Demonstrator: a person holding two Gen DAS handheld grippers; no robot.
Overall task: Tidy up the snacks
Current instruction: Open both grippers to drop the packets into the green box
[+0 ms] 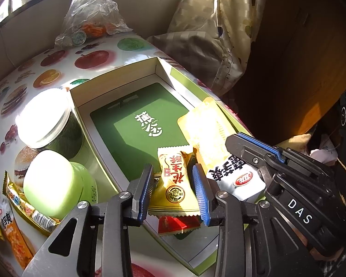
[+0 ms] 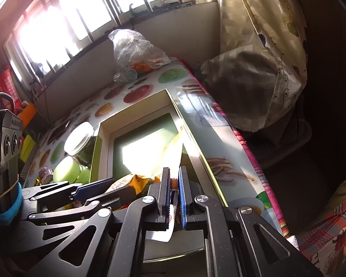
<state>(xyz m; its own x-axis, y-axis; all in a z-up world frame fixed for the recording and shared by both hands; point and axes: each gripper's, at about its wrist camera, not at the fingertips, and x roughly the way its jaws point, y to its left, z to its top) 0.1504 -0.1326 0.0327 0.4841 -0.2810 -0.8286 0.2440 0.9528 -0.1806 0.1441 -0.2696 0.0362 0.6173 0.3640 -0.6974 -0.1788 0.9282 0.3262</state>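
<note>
With yellow peanut-candy packet [image 1: 175, 182] lying in green gift box [image 1: 136, 129]: left gripper [image 1: 174, 185] part-open, pads straddling packet, not pressing; right gripper [image 2: 174, 194] clamped on white snack packet [image 1: 238, 180].

Checked curtain [image 1: 210, 23] beside the fruit-print tablecloth [image 1: 92, 57], barred window [image 2: 64, 27] behind.

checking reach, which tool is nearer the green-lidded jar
Left. The left tool sits over the box's near end, closer to the green-lidded jar; the right tool is farther right.
</note>
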